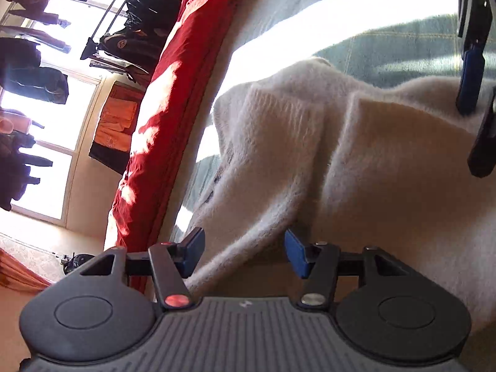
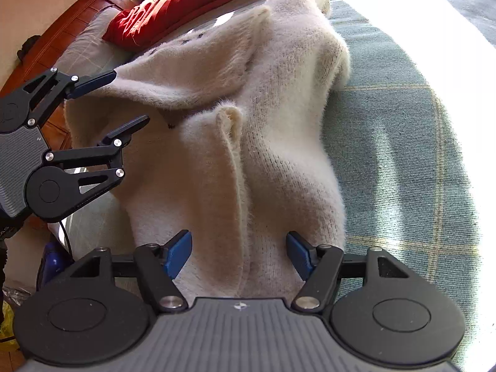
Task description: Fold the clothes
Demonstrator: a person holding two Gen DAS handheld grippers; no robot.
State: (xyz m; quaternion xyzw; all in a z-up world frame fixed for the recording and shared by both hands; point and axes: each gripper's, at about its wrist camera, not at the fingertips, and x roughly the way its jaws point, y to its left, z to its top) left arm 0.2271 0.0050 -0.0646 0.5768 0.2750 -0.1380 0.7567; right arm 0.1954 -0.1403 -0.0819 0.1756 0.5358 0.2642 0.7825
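Note:
A fluffy cream knit sweater (image 2: 272, 130) lies crumpled on a teal plaid bed cover (image 2: 403, 142), one folded edge raised towards the left. My right gripper (image 2: 238, 254) hovers low over the sweater's near end, jaws apart with knit between them and the pads not pressing. My left gripper (image 2: 130, 97) comes in from the left, open, its upper finger (image 2: 93, 83) lying against the raised sweater edge. In the left wrist view a fold of the sweater (image 1: 279, 161) hangs between the spread blue pads of the left gripper (image 1: 245, 254). The right gripper (image 1: 477, 114) shows at that view's right edge.
A red pillow or blanket (image 2: 161, 9) lies along the bed's far side behind the sweater. A wooden bed frame (image 2: 62, 31) runs at the left. Dark clothes (image 1: 139, 31) hang on a rack by a bright window. Sunlit bands cross the bed cover (image 1: 387, 49).

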